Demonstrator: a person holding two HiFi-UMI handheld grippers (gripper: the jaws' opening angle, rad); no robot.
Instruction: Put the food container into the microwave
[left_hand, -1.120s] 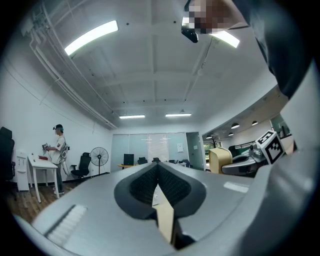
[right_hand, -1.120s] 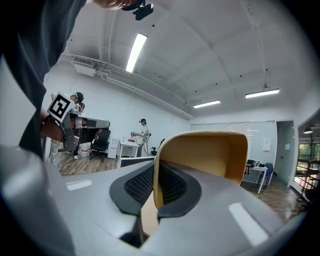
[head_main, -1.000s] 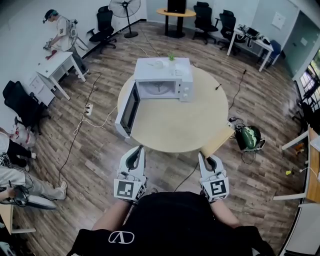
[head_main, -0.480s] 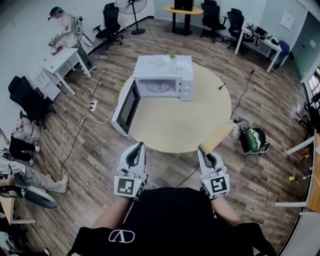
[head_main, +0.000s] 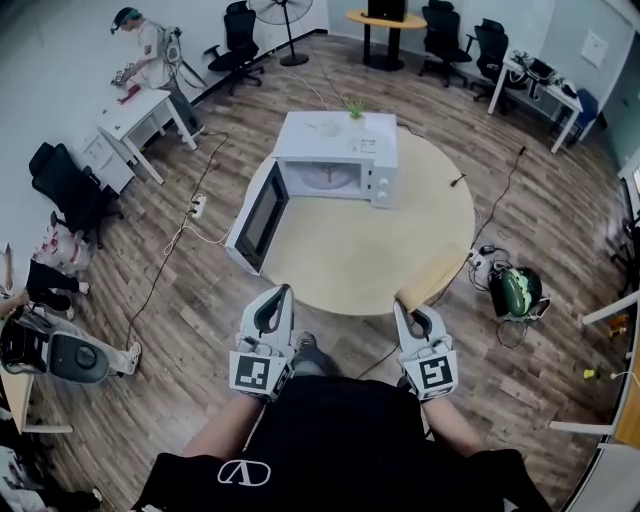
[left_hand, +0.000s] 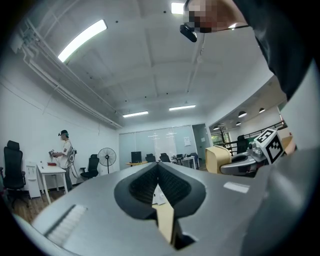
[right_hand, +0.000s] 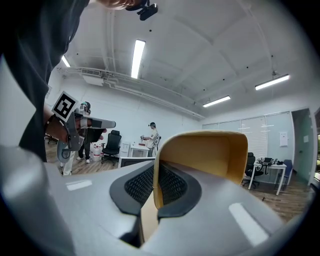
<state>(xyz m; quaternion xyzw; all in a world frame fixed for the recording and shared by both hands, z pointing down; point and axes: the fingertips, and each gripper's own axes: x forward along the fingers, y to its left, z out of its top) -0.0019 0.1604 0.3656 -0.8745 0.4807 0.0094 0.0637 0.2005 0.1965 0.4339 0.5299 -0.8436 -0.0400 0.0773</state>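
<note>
A white microwave (head_main: 335, 160) stands at the far side of a round wooden table (head_main: 360, 250), its door (head_main: 258, 215) swung wide open to the left. Its cavity looks empty. My right gripper (head_main: 404, 309) hovers off the table's near edge, shut on the rim of a tan food container (head_main: 432, 283). In the right gripper view that container (right_hand: 205, 155) rises from the pinched jaws of the right gripper (right_hand: 155, 187). My left gripper (head_main: 277, 293) hangs level beside it, shut and empty. In the left gripper view the left gripper (left_hand: 158, 172) has its pads together.
A small plant (head_main: 354, 108) sits on the microwave top. Cables (head_main: 180, 235) trail over the wood floor left of the table. A green helmet (head_main: 520, 292) lies on the floor at the right. Desks, office chairs and a fan line the room's edges; a person (head_main: 150, 55) works far left.
The table and microwave have come lower and nearer in the head view. Both grippers keep the same pose, and the container stays in the right one.
</note>
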